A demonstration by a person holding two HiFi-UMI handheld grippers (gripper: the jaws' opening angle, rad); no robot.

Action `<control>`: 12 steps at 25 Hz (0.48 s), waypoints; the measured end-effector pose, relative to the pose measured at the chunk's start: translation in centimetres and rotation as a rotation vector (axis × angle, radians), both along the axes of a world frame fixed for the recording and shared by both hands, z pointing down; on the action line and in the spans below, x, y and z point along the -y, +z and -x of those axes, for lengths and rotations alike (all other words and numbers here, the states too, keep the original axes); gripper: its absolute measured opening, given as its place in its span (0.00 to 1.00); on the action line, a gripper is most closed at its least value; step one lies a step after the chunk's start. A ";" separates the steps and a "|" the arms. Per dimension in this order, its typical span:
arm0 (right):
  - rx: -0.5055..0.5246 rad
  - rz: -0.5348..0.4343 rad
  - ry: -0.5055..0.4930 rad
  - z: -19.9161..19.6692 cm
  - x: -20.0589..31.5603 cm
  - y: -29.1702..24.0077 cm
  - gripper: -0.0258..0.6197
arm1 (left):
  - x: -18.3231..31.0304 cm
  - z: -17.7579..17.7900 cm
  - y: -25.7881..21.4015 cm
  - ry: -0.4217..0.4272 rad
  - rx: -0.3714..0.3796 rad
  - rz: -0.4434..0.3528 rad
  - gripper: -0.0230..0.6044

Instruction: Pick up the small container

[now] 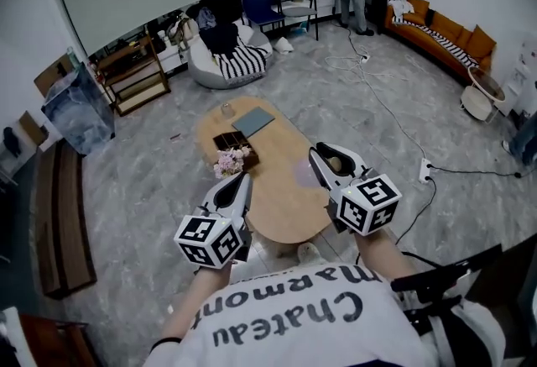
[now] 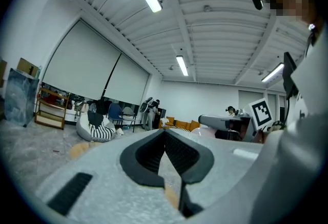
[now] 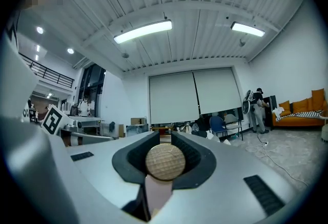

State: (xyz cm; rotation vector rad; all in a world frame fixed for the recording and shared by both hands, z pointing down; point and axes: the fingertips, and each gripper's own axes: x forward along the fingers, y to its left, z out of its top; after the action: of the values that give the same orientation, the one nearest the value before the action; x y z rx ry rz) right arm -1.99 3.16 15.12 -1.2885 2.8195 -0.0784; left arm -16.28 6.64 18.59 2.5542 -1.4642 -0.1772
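Note:
My right gripper (image 1: 331, 159) is raised above the right side of the oval wooden table (image 1: 281, 214) and is shut on the small container (image 1: 336, 165). In the right gripper view the container's round cork lid (image 3: 165, 161) fills the space between the jaws, with its pale pink body (image 3: 158, 195) below the lid. My left gripper (image 1: 241, 182) hovers over the table's near left edge. The left gripper view shows its jaws (image 2: 164, 134) meeting at the tips with nothing between them.
On the table lie a bunch of pink flowers (image 1: 229, 162), a dark tray (image 1: 232, 141), a grey-blue flat pad (image 1: 252, 122) and a small glass (image 1: 226, 109). A beanbag (image 1: 225, 59), chairs (image 1: 262, 6), an orange sofa (image 1: 440, 34) and a floor cable (image 1: 394, 117) surround it.

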 end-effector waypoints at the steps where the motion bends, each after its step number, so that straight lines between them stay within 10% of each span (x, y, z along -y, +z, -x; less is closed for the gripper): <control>1: 0.000 0.003 0.003 -0.1 -0.6 0.3 0.15 | -0.6 -0.1 0.3 0.000 0.001 0.003 0.06; 12: -0.001 0.068 0.019 -2.1 -4.4 2.6 0.16 | -4.0 -2.1 3.0 0.006 -0.037 0.064 0.06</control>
State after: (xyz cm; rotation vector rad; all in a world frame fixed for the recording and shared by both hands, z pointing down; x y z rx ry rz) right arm 0.15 7.52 17.75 -1.3286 2.8279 -0.1743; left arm -14.18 10.66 21.54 2.4905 -1.4258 -0.1734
